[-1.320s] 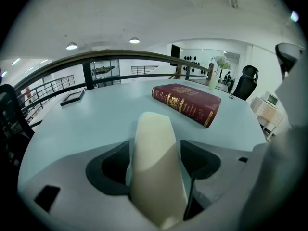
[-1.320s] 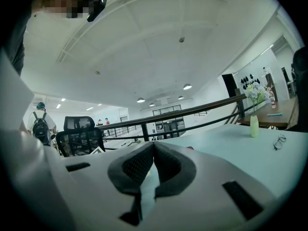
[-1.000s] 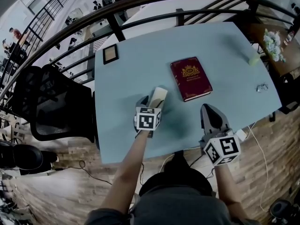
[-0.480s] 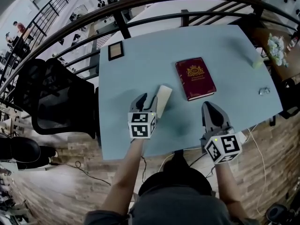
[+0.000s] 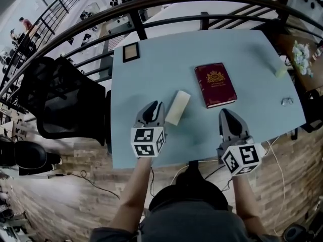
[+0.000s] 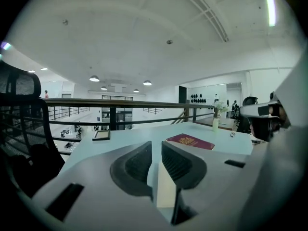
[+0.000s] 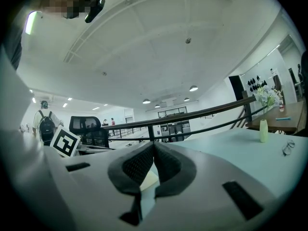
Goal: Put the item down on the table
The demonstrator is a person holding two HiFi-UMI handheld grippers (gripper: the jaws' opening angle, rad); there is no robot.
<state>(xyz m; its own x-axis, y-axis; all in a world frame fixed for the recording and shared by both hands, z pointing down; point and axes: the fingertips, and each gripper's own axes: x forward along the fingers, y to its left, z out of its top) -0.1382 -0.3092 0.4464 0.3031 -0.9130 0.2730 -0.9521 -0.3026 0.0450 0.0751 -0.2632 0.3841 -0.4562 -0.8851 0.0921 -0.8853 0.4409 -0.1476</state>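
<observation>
The item, a cream-coloured rectangular block (image 5: 177, 107), lies flat on the light-blue table (image 5: 242, 49) near its front left. My left gripper (image 5: 156, 105) sits just left of the block and apart from it. Its jaws are closing, with a narrow gap still between them and nothing in it. In the left gripper view the block (image 6: 166, 191) shows low down, beside the right jaw of that gripper (image 6: 156, 147). My right gripper (image 5: 226, 112) hovers over the table's front right, shut and empty; its tips (image 7: 154, 146) meet.
A dark red book (image 5: 215, 84) lies beyond the block. A small picture frame (image 5: 130, 51) sits at the far left corner, a pale bottle (image 5: 281, 71) and glasses (image 5: 286, 101) at the right. A black chair (image 5: 60, 100) stands left; a railing (image 5: 202, 19) runs behind.
The left gripper let go of the block, drew back toward me and to the left, and its jaws narrowed. The block now lies flat on the table. The right gripper barely moved.
</observation>
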